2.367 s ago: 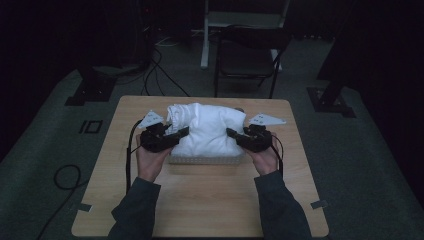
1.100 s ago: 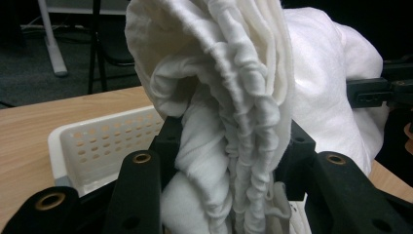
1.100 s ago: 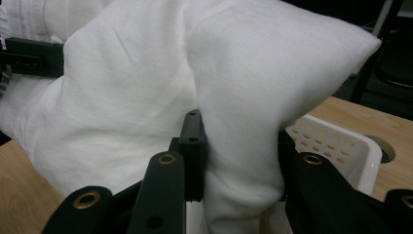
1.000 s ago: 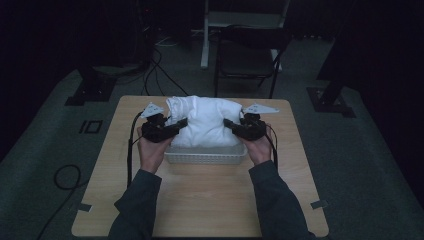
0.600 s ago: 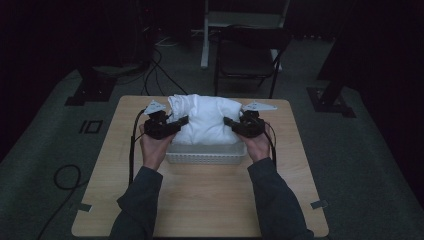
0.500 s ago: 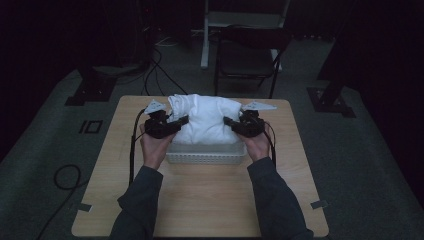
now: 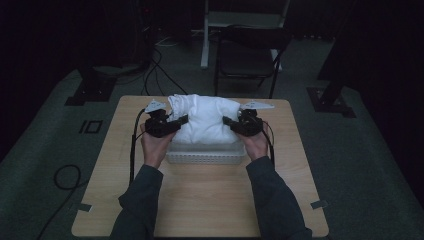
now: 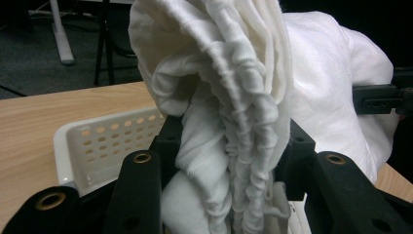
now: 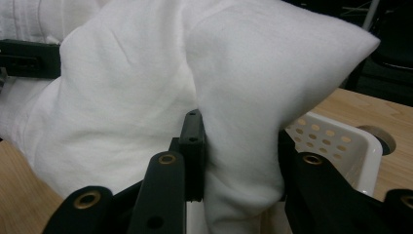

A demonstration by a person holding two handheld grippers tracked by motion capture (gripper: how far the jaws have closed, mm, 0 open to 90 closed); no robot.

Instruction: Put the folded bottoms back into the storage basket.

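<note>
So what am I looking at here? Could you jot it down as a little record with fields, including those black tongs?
Setting: wooden table in a dark room
Main thing: bunched white cloth, held over a basket
Basket: white, perforated plastic, below the cloth
Left tongs: shut on a gathered, pleated fold of the cloth
Right tongs: shut on a smooth corner of the cloth
Who: a person in dark sleeves, one tool in each hand
Behind the table: black chair, cables on the floor
</note>
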